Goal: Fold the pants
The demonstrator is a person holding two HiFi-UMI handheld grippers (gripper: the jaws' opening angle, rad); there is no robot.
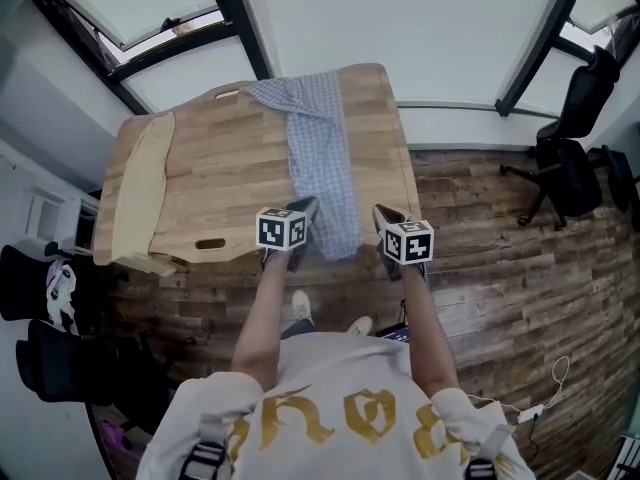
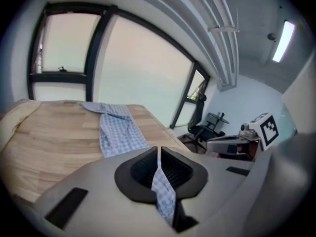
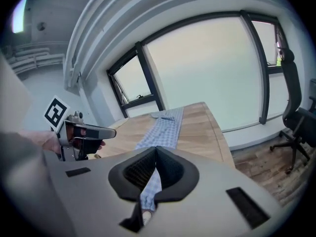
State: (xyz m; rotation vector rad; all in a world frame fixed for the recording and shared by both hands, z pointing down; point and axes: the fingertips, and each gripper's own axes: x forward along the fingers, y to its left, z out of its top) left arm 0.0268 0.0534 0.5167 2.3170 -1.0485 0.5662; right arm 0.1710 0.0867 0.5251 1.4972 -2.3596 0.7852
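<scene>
Blue-checked pants (image 1: 322, 158) lie lengthwise along the wooden table (image 1: 215, 168), from its far edge to the near edge. At the near end my left gripper (image 1: 305, 208) is shut on the fabric's left corner. My right gripper (image 1: 385, 215) is shut on the right corner. In the left gripper view a strip of checked cloth (image 2: 163, 189) runs through the closed jaws of the left gripper (image 2: 158, 157), and the rest of the pants (image 2: 116, 132) stretches away over the table. The right gripper view shows the right gripper (image 3: 155, 159) pinching cloth (image 3: 150, 186) the same way.
A cream cloth (image 1: 140, 188) lies along the table's left side. A black office chair (image 1: 570, 148) stands on the plank floor at the right, dark items (image 1: 40, 308) at the left. A white cable (image 1: 545, 393) lies near the person's right side. Large windows lie beyond the table.
</scene>
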